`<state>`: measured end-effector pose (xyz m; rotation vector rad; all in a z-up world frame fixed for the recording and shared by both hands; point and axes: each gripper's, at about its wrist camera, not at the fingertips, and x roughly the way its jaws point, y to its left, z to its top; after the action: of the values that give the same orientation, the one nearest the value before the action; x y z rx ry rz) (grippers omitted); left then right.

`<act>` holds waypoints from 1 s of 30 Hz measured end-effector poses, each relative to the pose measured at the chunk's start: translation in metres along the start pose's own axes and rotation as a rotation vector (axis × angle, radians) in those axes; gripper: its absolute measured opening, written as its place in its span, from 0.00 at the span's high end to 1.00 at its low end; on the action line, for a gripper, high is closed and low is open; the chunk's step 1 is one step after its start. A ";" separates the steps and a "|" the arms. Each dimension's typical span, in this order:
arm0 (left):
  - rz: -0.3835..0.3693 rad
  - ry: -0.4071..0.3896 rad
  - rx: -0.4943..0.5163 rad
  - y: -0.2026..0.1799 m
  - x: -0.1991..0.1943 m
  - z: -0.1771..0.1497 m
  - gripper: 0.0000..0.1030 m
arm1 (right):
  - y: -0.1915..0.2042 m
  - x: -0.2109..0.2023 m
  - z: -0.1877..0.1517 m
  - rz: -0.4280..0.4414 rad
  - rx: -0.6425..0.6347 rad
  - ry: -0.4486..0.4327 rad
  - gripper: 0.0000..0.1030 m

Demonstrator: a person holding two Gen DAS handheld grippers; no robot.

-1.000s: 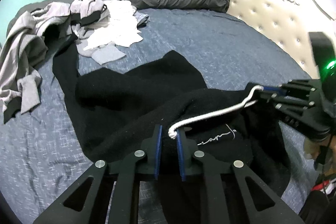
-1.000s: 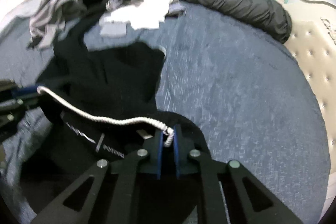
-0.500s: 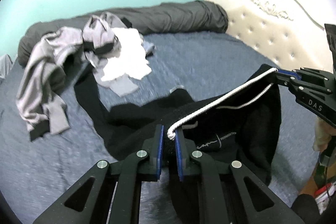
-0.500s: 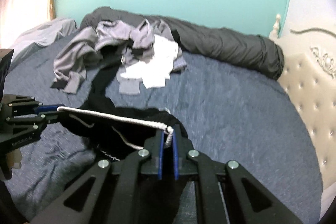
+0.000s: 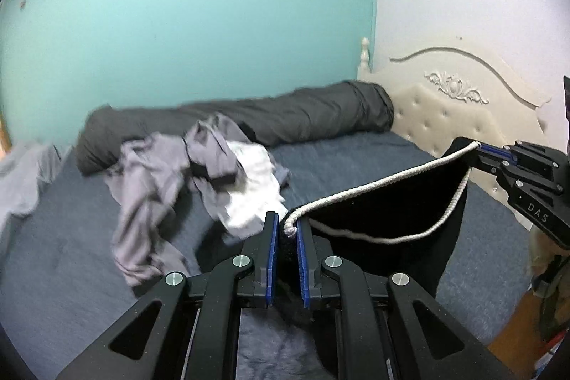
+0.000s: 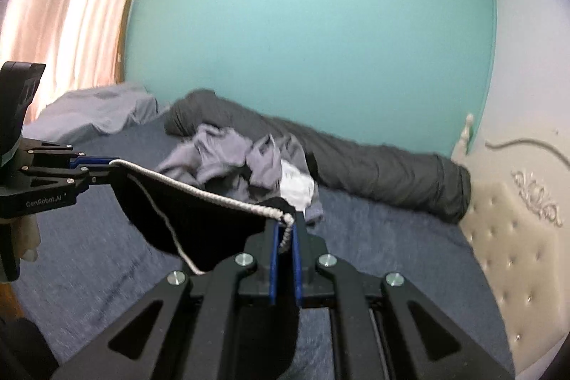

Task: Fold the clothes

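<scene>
A black garment point(image 5: 392, 216) with a white drawstring point(image 5: 374, 186) hangs in the air between my two grippers, above the bed. My left gripper point(image 5: 286, 230) is shut on one end of its waistband. My right gripper point(image 6: 285, 230) is shut on the other end and also shows in the left wrist view point(image 5: 477, 148). The left gripper shows in the right wrist view point(image 6: 96, 164). The black garment point(image 6: 199, 216) sags below the taut drawstring point(image 6: 199, 193). Its lower part is hidden below both views.
A pile of grey and white clothes point(image 5: 185, 173) lies on the blue bed point(image 5: 64, 237), also in the right wrist view point(image 6: 245, 162). A rolled dark grey duvet point(image 5: 285, 116) lies along the teal wall. A cream tufted headboard point(image 5: 445, 116) is on the right.
Both grippers have risen and lifted the black garment off the bed. The drawstring has pulled tighter between them. The views have tilted up toward the wall.
</scene>
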<state>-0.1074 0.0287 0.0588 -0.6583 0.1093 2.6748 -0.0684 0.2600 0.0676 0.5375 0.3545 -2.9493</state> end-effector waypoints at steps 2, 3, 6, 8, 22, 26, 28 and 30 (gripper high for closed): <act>0.012 -0.025 0.005 0.002 -0.022 0.016 0.90 | 0.003 -0.016 0.016 0.004 -0.005 -0.029 0.94; 0.017 -0.040 0.005 0.003 -0.033 0.024 0.92 | 0.004 -0.024 0.024 0.007 -0.008 -0.042 0.94; 0.036 -0.090 0.004 0.004 -0.063 0.046 1.00 | 0.005 -0.047 0.048 0.009 -0.011 -0.076 0.94; 0.037 -0.124 0.003 0.006 -0.080 0.060 1.00 | 0.006 -0.058 0.059 0.006 -0.016 -0.090 0.94; -0.122 0.072 -0.157 0.010 -0.029 -0.018 1.00 | 0.033 -0.026 0.051 0.059 -0.062 0.060 0.94; -0.144 0.127 -0.186 0.008 -0.009 -0.047 1.00 | 0.047 -0.008 0.043 0.079 -0.082 0.107 0.94; -0.149 0.154 -0.192 0.006 0.001 -0.062 0.95 | 0.051 0.011 0.037 0.093 -0.070 0.148 0.94; -0.157 0.185 -0.217 0.006 0.012 -0.081 0.81 | 0.053 0.030 0.031 0.110 -0.046 0.188 0.94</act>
<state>-0.0852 0.0140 -0.0184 -0.9401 -0.1784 2.4914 -0.0978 0.1987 0.0736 0.8042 0.3975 -2.7849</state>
